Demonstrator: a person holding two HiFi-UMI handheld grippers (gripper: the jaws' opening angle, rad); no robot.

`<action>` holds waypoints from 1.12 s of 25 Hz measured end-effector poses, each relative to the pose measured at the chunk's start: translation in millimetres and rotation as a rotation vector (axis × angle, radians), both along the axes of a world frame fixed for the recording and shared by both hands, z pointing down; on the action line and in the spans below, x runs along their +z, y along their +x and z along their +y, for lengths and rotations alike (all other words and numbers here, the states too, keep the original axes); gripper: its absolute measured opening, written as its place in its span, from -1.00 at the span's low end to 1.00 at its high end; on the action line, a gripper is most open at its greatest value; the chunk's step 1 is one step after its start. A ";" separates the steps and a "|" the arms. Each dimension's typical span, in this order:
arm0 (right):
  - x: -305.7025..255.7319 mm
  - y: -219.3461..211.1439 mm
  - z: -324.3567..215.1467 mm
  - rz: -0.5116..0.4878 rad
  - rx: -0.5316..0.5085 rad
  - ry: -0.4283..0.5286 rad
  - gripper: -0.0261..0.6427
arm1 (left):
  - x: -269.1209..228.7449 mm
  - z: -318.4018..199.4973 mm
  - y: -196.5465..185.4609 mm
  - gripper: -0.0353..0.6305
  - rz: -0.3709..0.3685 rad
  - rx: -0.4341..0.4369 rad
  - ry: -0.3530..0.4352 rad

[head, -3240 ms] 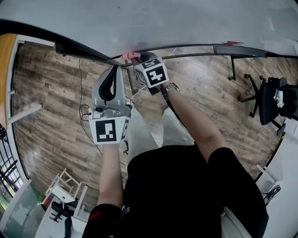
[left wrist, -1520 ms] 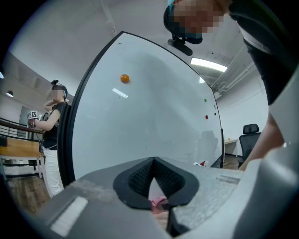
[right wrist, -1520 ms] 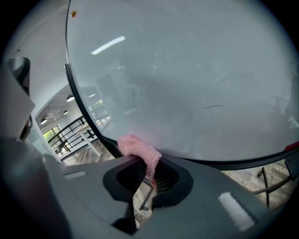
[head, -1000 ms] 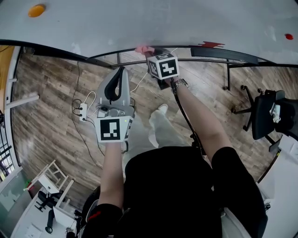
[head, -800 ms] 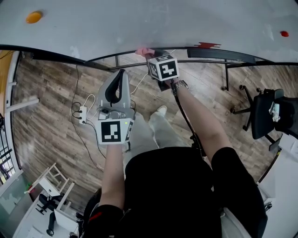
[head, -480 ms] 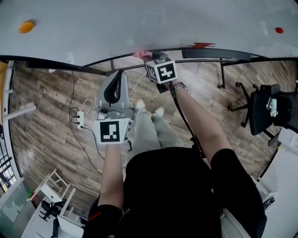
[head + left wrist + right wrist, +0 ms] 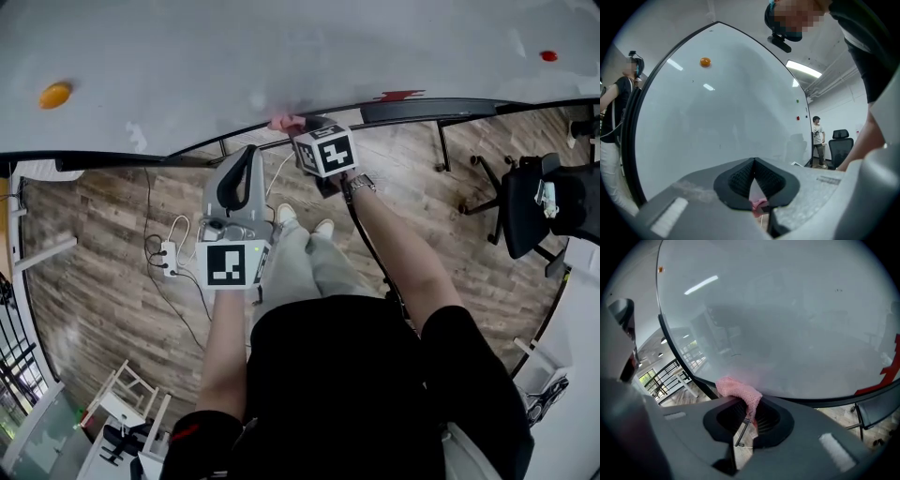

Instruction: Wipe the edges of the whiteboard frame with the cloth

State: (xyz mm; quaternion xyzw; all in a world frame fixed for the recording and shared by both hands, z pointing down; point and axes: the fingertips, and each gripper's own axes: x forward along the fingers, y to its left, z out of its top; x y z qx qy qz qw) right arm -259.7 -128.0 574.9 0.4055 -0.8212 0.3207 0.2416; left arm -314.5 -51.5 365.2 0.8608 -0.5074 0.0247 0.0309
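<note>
In the head view, the right gripper (image 7: 302, 127) is seen at the lower edge of the whiteboard frame (image 7: 450, 105), with a pink cloth (image 7: 284, 122) at its tip. The left gripper (image 7: 249, 155) is held near it, over a wood-plank floor (image 7: 94, 244).

In the left gripper view, the ribbed black pads (image 7: 740, 176) are shown meeting at their tips, with nothing gripped. The dark frame curves up the left side.

In the right gripper view, the jaws are clamped on the mesh-knit cloth, which is folded against the frame's bottom edge. That edge runs on unbroken to both sides under the glossy board.
</note>
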 end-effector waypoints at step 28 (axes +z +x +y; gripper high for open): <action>2.6 37.5 -3.8 0.003 0.037 -0.028 -0.79 | 4.8 -19.1 43.8 -0.89 -0.002 0.097 -0.029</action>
